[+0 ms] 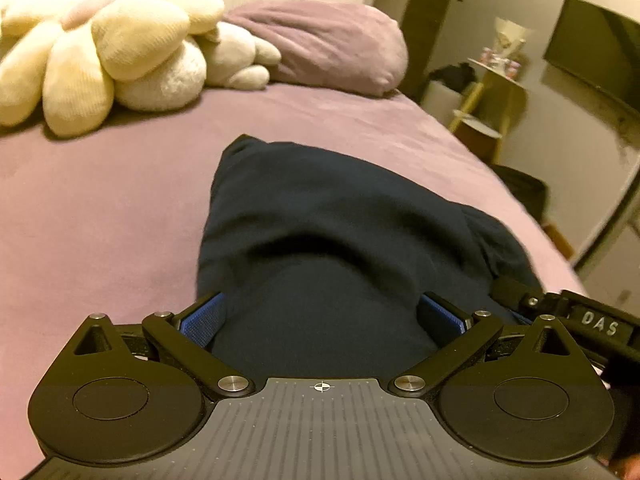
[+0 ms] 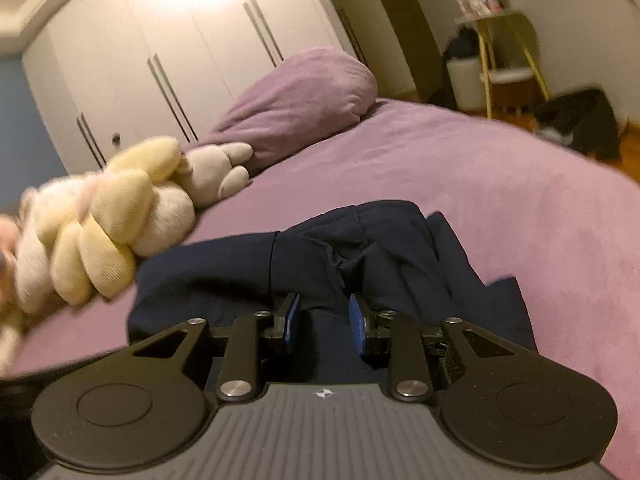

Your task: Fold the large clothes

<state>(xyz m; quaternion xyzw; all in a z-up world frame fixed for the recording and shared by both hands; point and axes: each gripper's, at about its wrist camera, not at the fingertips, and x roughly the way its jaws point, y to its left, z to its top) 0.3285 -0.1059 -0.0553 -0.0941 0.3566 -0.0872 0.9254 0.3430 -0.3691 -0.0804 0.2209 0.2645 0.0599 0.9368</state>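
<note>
A: Looking through the left wrist view, we find the left tool (image 1: pixel 322 314) in the lower centre of the frame with its blue pads (image 1: pixel 204 318) spread wide. The navy garment (image 1: pixel 320 232) bulges up between them, and we cannot confirm that either pad presses on it.

B: Where does the garment lie?

A: It lies on the purple bed cover (image 1: pixel 100 208), running from the tool toward the centre of the frame, with a deep crease across its middle. A second black tool body marked "DAS" (image 1: pixel 596 326) enters at the lower right edge, level with the garment's right border.

B: We check the right wrist view next.

A: The right tool (image 2: pixel 324 322) sits in the lower centre. Its pads stand close together, with a narrow ridge of the navy garment between them. We cannot tell from this view whether the pads actually pinch the cloth. The garment is bunched into folds just beyond the pads.

B: Surroundings?

A: A cream plush toy (image 2: pixel 108 232) lies at the left of the frame, just beside the garment's left edge. A purple pillow (image 2: pixel 304 100) rests at upper centre, well apart from the garment, with a white wardrobe (image 2: pixel 180 52) behind it.
</note>
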